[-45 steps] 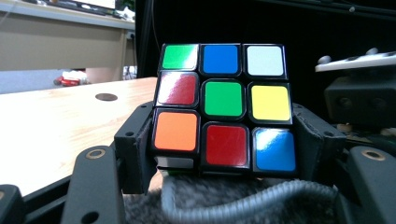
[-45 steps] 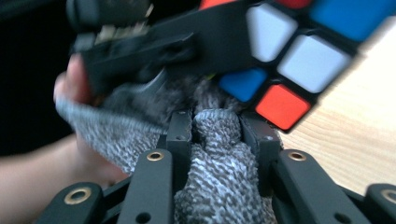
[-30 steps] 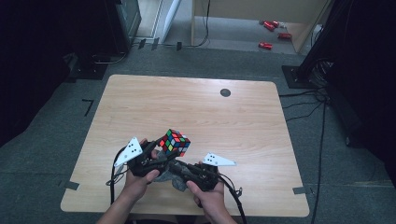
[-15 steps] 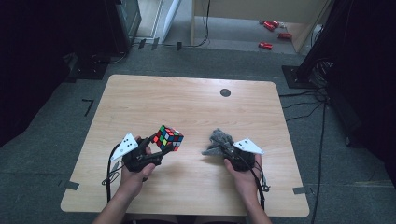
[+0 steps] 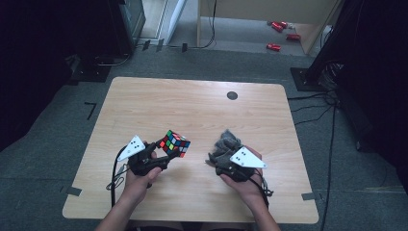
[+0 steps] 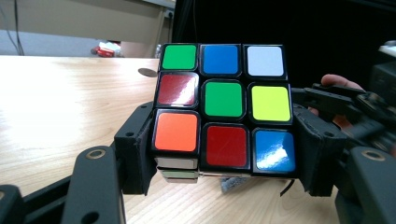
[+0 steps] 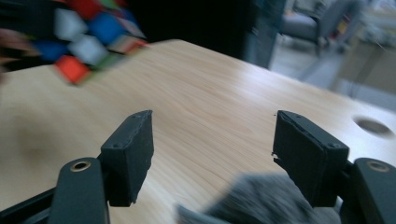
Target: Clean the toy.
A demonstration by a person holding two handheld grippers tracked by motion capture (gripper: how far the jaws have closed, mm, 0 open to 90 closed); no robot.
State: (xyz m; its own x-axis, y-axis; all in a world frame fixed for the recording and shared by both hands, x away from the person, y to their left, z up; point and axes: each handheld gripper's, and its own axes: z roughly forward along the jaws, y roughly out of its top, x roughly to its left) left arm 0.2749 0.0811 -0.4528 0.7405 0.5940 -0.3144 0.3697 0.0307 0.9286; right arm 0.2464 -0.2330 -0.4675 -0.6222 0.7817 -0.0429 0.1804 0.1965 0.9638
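A scrambled Rubik's cube [image 5: 174,143] is held just above the wooden table [image 5: 192,106], left of the middle near the front. My left gripper [image 5: 164,151] is shut on it; in the left gripper view both pads clamp the lower sides of the cube [image 6: 223,107]. My right gripper [image 5: 222,158] is to the cube's right, over a crumpled grey cloth [image 5: 227,143]. Its jaws have just been opening and now stand wide apart [image 7: 217,140]. The grey cloth [image 7: 266,200] lies low by the right pad, not pinched. The cube [image 7: 88,32] shows blurred at the upper left.
A small black round grommet [image 5: 232,95] sits in the tabletop at the back, right of centre. Bare wood spreads across the back half of the table. Red objects [image 5: 274,46] lie on the floor beyond it, and dark equipment stands at both sides.
My right hand has pulled away to the right from under the cube, taking the grey cloth along, and its jaws have spread. The left gripper has kept hold of the cube.
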